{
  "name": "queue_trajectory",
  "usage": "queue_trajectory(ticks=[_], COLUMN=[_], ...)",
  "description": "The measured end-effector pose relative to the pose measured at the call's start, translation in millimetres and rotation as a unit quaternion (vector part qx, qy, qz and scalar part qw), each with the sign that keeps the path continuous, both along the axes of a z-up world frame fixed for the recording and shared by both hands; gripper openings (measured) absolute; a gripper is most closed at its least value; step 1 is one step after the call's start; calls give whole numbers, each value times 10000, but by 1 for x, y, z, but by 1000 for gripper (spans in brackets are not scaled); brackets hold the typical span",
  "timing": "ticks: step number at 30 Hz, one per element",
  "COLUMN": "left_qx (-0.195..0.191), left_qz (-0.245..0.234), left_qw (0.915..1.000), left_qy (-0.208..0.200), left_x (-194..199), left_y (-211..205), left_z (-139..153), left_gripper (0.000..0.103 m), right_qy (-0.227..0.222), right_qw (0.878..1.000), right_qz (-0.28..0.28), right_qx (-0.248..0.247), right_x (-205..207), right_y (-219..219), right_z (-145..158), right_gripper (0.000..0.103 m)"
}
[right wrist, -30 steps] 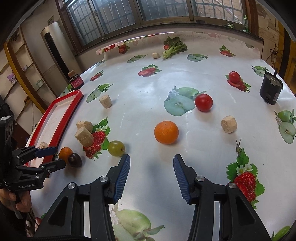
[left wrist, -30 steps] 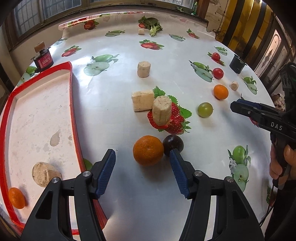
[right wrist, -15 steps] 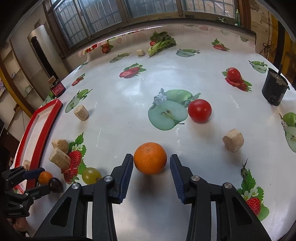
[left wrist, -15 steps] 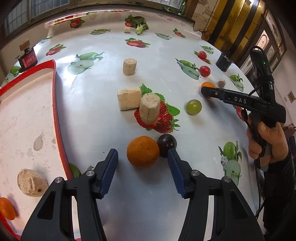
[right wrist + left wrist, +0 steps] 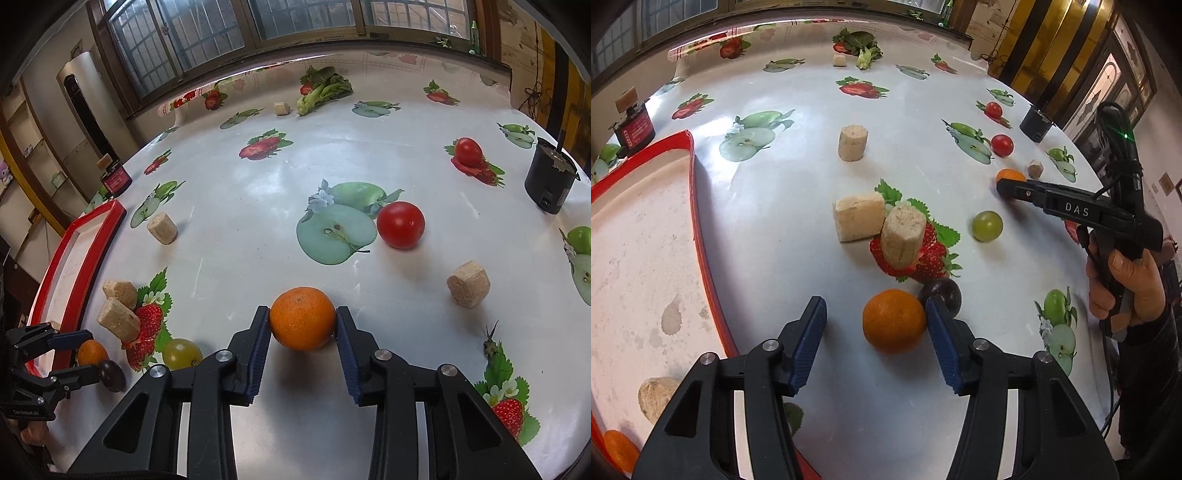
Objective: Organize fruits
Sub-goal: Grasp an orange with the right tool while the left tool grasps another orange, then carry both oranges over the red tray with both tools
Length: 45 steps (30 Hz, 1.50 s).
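Right gripper [image 5: 302, 325]: jaws just closing, pads pinching orange [image 5: 302, 318] dead centre. Left gripper [image 5: 875, 325]: jaws spread, second orange [image 5: 894, 320] between them, hard against right pad.

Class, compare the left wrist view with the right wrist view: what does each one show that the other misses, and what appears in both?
Only the left wrist view shows the inside of the red tray, holding a small orange and a beige lump, and the hand gripping the right gripper. Only the right wrist view shows the windows and the right gripper pressing both sides of its orange. Both show the green grape, dark plum and black cup.
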<state>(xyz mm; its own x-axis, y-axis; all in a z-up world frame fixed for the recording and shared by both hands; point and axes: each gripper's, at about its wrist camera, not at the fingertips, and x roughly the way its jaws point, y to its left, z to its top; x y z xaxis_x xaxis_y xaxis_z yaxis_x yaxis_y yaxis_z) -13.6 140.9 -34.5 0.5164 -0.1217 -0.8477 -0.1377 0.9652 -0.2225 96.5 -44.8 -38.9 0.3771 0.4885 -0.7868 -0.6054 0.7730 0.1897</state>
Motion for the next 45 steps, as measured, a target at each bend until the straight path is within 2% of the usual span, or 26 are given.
queue_trajectory(ticks=[3, 4, 5, 6, 10, 16, 24, 35, 45], left_qx=[-206, -250, -309, -300, -44, 250, 277, 403, 529], left_qz=[69, 33, -5, -39, -102, 50, 377, 756, 1100], left_qw=[9998, 9997, 9995, 9995, 9998, 9995, 9983, 9943, 9898], left_qy=[-41, -65, -101, -107, -193, -170, -353, -628, -733], left_x=[6, 7, 6, 4, -7, -26, -51, -76, -95], left_y=[4, 3, 2, 0, -7, -11, -4, 10, 31], left_z=[-1, -1, 0, 1, 6, 11, 26, 48, 57], left_gripper=[53, 43, 27, 26, 25, 25, 25, 25, 25], right_qy=[-44, -68, -90, -80, -120, -272, -376, -495, -500], right_qw=[10000, 10000, 9999, 10000, 9999, 9995, 9986, 9956, 9919], right_qz=[-1, 2, 7, 22, 30, 31, 190, 667, 1056], right_qx=[-30, -46, -58, -49, 9, 169, 304, 427, 489], right_x=[-1, -1, -2, -3, -8, -21, -44, -83, -107], right_y=[2, 2, 3, 3, 1, -5, -2, 27, 56], right_z=[0, 0, 0, 0, 5, 24, 41, 58, 65], right_gripper=[36, 35, 35, 35, 34, 34, 34, 34, 34])
